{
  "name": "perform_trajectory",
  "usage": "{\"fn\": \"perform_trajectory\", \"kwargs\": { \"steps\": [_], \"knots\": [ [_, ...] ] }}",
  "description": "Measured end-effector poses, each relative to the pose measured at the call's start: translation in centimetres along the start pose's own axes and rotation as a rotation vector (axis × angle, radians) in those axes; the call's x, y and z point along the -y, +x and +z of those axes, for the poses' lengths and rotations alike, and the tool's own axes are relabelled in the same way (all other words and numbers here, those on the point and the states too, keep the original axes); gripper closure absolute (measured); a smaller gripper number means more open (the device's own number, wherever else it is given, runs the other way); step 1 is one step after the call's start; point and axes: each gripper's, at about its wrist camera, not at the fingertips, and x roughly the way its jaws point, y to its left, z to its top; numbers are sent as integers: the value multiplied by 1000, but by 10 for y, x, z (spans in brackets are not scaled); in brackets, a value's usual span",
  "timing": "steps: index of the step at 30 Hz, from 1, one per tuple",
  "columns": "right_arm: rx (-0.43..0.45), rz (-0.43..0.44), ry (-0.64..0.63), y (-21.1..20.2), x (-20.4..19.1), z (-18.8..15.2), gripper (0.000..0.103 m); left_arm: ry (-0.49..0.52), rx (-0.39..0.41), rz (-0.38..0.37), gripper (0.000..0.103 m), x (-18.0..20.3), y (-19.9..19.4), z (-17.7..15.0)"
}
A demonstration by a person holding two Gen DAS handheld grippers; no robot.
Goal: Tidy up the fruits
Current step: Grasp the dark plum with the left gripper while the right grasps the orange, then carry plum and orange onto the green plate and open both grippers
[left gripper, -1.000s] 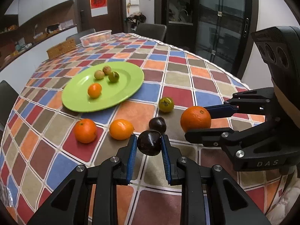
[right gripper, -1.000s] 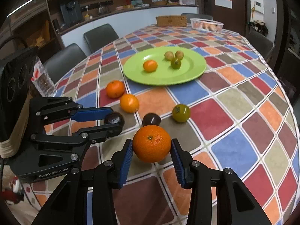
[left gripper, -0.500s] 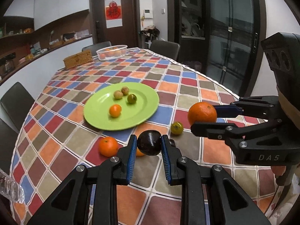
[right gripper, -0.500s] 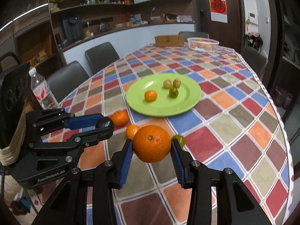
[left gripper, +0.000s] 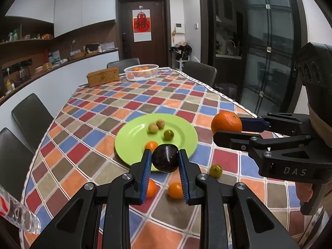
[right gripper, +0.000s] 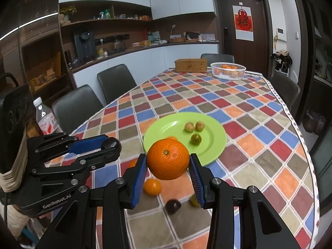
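Left gripper, bottom centre of the left view, clamps a dark plum between its blue pads, held in the air just in front of the green plate. Right gripper, bottom centre of the right view, clamps a big orange the same way, also airborne, near the plate's front rim. Each pair of jaws is only as wide as its fruit, pads touching both sides.

Step in hand, likely: carry both fruits to the plate. To do it well: lower each until it nearly touches a bare patch, then part the jaws slowly so round fruit doesn't roll. Plate centre and back already hold a small orange, two brown fruits and a green one; the left and front areas look freest. Keep the two grippers apart as they come in side by side.

Loose on the checked cloth at bottom of frame: two oranges, left one half hidden behind a finger, the other just right of it, a second plum, and a green fruit toward the right. A white basket with oranges sits far back, upper centre.
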Motion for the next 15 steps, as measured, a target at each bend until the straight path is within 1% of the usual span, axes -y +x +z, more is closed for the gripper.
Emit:
{"fn": "perform_trajectory", "kwargs": {
  "steps": [8,15],
  "knots": [
    [9,-3,-9,23,4,27,61,-22,6,3,77,-20,18,21],
    [-15,8,-12,53,9,48,61,-64,-14,-17,77,-42,46,39]
  ]
}}
